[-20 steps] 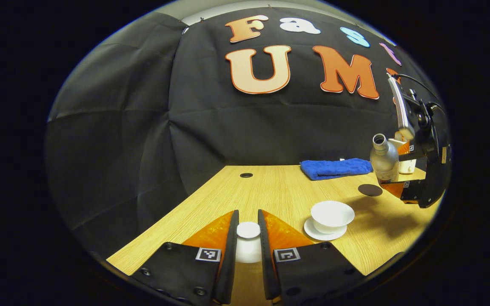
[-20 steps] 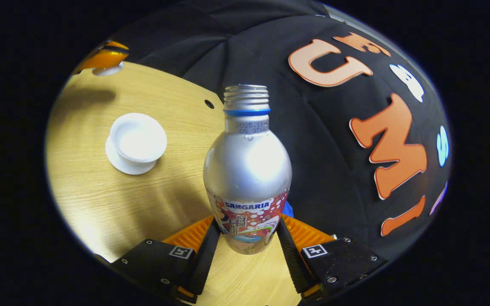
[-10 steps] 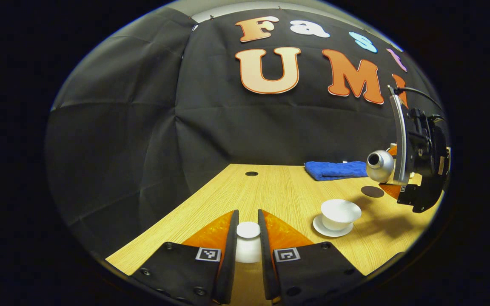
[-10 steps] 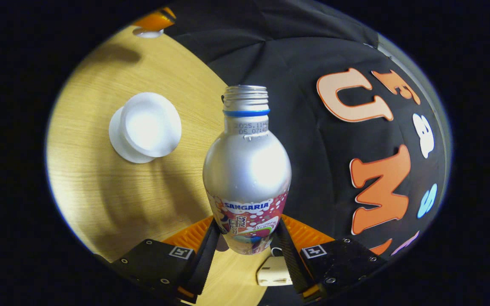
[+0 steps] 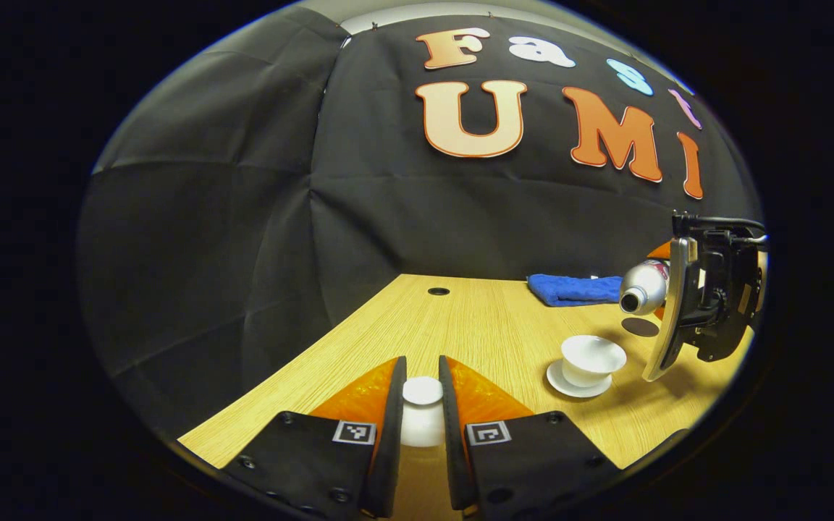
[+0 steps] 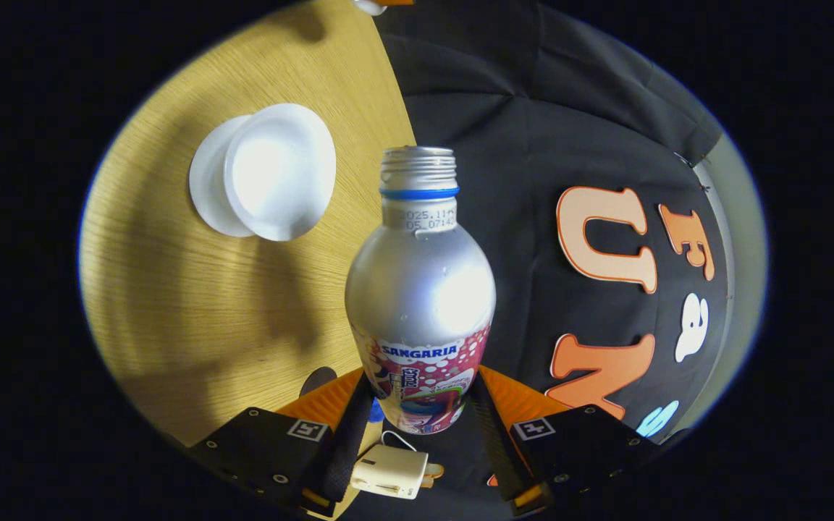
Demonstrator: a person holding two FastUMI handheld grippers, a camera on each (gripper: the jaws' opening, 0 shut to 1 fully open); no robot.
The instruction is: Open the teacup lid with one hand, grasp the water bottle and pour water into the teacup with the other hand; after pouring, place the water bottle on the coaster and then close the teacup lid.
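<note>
My left gripper (image 5: pixel 423 394) is shut on the white teacup lid (image 5: pixel 422 391), held low over the wooden table (image 5: pixel 460 325). The open white teacup (image 5: pixel 592 358) stands on its saucer (image 5: pixel 569 382) to the right. My right gripper (image 6: pixel 417 416) is shut on the silver water bottle (image 6: pixel 420 289), uncapped, tipped on its side with its mouth above and just right of the teacup (image 6: pixel 279 170). In the left gripper view the bottle (image 5: pixel 641 287) lies nearly level in the right gripper (image 5: pixel 710 304). A dark round coaster (image 5: pixel 640 327) lies behind the cup.
A folded blue cloth (image 5: pixel 576 288) lies at the table's far side by the black wall. A small hole (image 5: pixel 438 291) sits in the tabletop near the wall. A small white plug (image 6: pixel 390 470) shows under the right gripper's fingers.
The right gripper has rolled the bottle from nearly upright to almost level and brought its mouth nearer the teacup. The left gripper keeps the lid and has barely shifted.
</note>
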